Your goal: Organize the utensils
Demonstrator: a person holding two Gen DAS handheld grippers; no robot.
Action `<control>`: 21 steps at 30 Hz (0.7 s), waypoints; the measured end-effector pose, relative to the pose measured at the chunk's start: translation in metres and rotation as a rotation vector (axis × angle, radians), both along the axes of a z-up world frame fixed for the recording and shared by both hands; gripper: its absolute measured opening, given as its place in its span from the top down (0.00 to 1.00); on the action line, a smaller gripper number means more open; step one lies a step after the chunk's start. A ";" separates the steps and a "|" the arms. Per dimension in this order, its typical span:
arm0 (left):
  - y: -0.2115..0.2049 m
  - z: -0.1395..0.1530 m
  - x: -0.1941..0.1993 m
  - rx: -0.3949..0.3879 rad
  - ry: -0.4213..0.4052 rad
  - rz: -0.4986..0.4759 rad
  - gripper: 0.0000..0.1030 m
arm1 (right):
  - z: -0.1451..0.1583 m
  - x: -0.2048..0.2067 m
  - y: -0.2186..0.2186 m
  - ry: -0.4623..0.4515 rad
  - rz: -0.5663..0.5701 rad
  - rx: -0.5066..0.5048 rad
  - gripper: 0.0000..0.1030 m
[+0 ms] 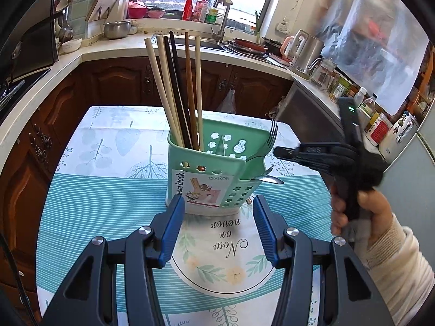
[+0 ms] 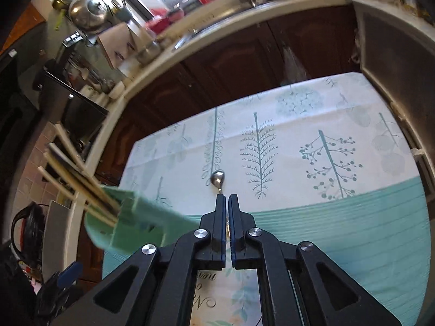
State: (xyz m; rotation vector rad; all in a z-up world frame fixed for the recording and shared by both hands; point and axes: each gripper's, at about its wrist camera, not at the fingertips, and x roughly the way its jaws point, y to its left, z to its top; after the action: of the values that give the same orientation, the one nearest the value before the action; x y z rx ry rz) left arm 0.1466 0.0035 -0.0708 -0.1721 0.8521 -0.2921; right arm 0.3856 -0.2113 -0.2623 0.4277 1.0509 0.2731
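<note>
A teal-and-white leaf-printed tablecloth is filling the lower half of the left wrist view, and a mint-green perforated plastic utensil holder is standing at its centre, holding long wooden and dark chopsticks upright on its left and a green fork on its right. The left gripper is hovering half open just in front of the holder, gripping nothing. The right gripper is pinching a small shiny metal spoon by its handle, mid-frame
</note>
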 end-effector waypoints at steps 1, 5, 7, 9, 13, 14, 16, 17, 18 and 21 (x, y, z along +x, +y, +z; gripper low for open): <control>0.001 -0.001 0.001 -0.001 0.004 0.001 0.51 | -0.005 0.009 0.002 0.021 0.001 -0.009 0.92; 0.003 -0.008 0.004 0.020 0.026 0.011 0.51 | -0.031 0.043 0.020 0.088 0.058 -0.025 0.81; 0.003 -0.010 0.006 0.032 0.037 0.018 0.51 | -0.046 0.060 0.028 0.107 0.097 -0.027 0.81; 0.004 -0.012 0.008 0.041 0.046 0.025 0.51 | -0.057 0.072 0.034 0.122 0.117 -0.030 0.81; 0.004 -0.014 0.012 0.054 0.054 0.040 0.51 | -0.075 0.089 0.048 0.140 0.191 -0.013 0.81; 0.003 -0.015 0.013 0.055 0.055 0.045 0.51 | -0.077 0.092 0.053 0.141 0.209 -0.027 0.81; 0.003 -0.017 0.015 0.055 0.062 0.054 0.51 | -0.086 0.098 0.065 0.153 0.247 -0.070 0.81; 0.003 -0.018 0.016 0.052 0.067 0.059 0.51 | -0.089 0.100 0.073 0.160 0.264 -0.094 0.81; 0.004 -0.019 0.017 0.050 0.070 0.061 0.51 | -0.094 0.103 0.080 0.174 0.282 -0.131 0.81; 0.004 -0.020 0.016 0.048 0.075 0.065 0.51 | -0.106 0.106 0.097 0.186 0.321 -0.240 0.80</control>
State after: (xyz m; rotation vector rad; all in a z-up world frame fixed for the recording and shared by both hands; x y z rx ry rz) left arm 0.1631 0.0080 -0.0909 -0.1670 0.9246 -0.2050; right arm 0.4911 -0.1141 -0.3679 0.0660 1.3185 0.3923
